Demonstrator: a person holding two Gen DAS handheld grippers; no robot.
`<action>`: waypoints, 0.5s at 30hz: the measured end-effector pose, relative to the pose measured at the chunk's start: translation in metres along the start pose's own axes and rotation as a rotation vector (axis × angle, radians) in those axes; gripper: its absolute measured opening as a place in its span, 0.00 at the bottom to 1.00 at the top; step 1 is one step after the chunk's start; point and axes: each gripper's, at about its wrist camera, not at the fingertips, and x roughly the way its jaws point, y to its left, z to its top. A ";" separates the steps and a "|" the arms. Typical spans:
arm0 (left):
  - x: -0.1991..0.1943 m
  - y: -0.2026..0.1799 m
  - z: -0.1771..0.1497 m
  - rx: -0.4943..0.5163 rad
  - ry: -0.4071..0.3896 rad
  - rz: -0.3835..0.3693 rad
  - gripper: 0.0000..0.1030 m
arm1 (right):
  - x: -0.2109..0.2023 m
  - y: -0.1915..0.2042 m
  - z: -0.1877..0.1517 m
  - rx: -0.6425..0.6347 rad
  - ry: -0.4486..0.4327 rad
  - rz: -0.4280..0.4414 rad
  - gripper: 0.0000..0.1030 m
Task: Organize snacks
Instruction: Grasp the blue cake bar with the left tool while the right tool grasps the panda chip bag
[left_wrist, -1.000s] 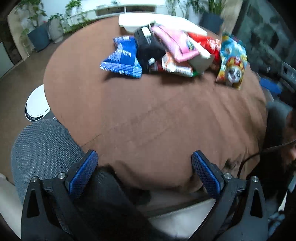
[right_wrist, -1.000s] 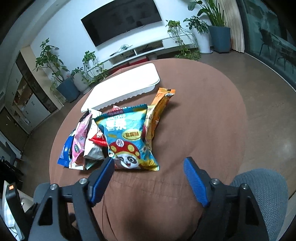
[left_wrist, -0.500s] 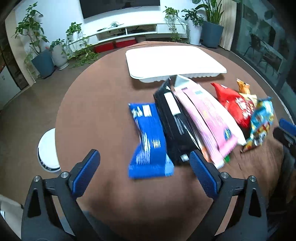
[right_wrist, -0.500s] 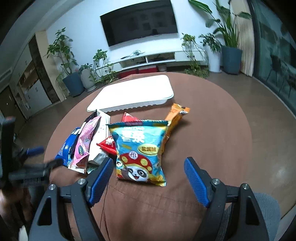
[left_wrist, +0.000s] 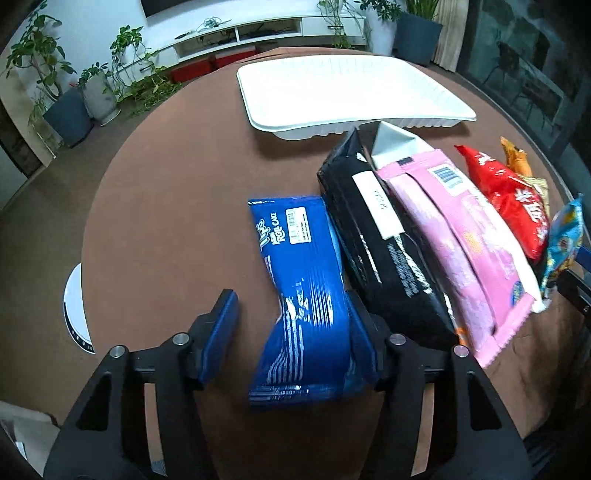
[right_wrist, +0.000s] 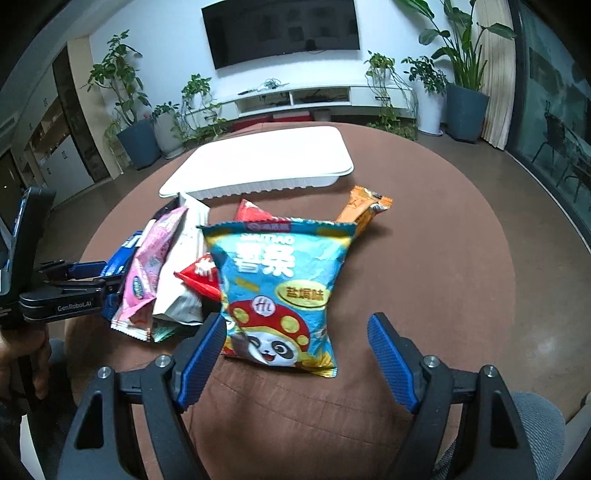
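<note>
A row of snack packs lies on the brown round table (left_wrist: 177, 206). In the left wrist view my left gripper (left_wrist: 295, 332) is open around the near end of the blue roll-cake pack (left_wrist: 299, 280); its right pad touches the pack's edge. Beside it lie a black pack (left_wrist: 376, 236), a pink pack (left_wrist: 458, 236) and a red bag (left_wrist: 513, 199). In the right wrist view my right gripper (right_wrist: 295, 358) is open just in front of the light-blue panda chip bag (right_wrist: 284, 291). The white tray (right_wrist: 266, 162) sits empty behind the packs.
An orange pack (right_wrist: 364, 210) lies right of the chip bag. A grey chair (right_wrist: 535, 424) stands at the table's near right edge. A white round device (left_wrist: 75, 310) sits on the floor to the left. Potted plants and a TV bench line the far wall.
My left gripper has moved forward over the table to the blue pack and narrowed around it. My right gripper has lifted its view slightly and stays open before the panda bag.
</note>
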 end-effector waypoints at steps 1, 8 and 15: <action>0.003 0.002 0.001 -0.003 0.003 0.001 0.50 | 0.001 -0.001 0.000 0.002 0.005 -0.004 0.79; 0.015 0.017 0.015 -0.047 -0.006 -0.067 0.28 | 0.004 0.002 0.001 0.002 0.015 0.003 0.79; 0.010 0.021 0.009 -0.081 -0.019 -0.143 0.25 | 0.006 0.005 0.001 0.006 0.009 0.006 0.79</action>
